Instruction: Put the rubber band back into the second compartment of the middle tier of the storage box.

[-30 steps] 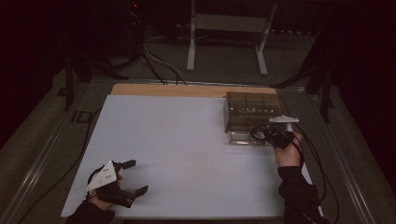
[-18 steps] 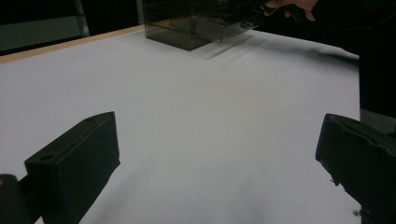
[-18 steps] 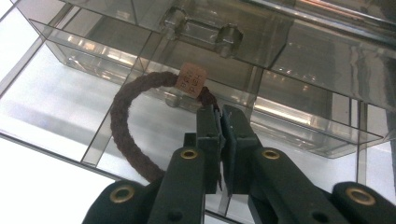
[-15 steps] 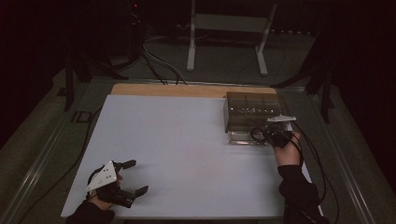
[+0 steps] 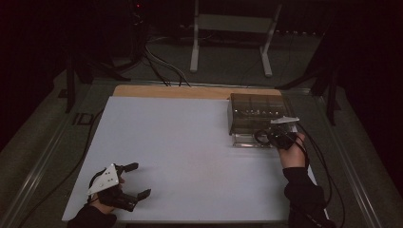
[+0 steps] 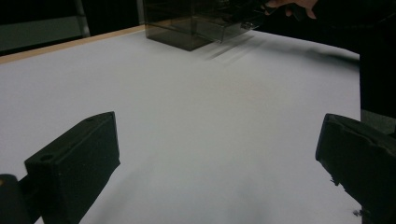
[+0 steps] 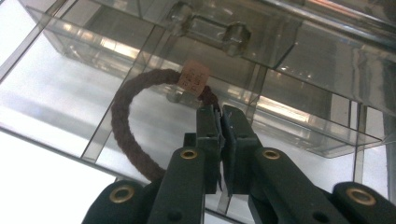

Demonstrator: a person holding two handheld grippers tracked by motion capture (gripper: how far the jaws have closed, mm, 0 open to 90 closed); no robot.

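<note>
Near the front left corner of the white table point(image 5: 190, 152), from above, my left gripper point(image 5: 136, 180) rests with its fingers point(image 5: 130, 166) spread wide and nothing between them. Far across the table, my right gripper point(image 5: 267, 137) reaches to the front of a smoky clear drawer box point(image 5: 256, 111), where a clear drawer point(image 5: 247, 140) is pulled out; a dark loop hangs just ahead of those fingers. Along my left gripper, the two black fingers point(image 6: 77, 161) stand far apart over bare white table, and the drawer box point(image 6: 187, 23) sits well beyond them, with my other hand point(image 6: 292, 4) at its far side. Along my right gripper point(image 7: 220, 112), the fingers point(image 7: 208, 135) are pinched tight on a brown braided cord loop point(image 7: 122, 121), gripping it just below a small tan tag point(image 7: 193, 78). That loop curves away to the left of my fingers over the open clear drawer point(image 7: 70, 93), and a clear drawer handle point(image 7: 205, 25) lies above and beyond the fingertips.
</note>
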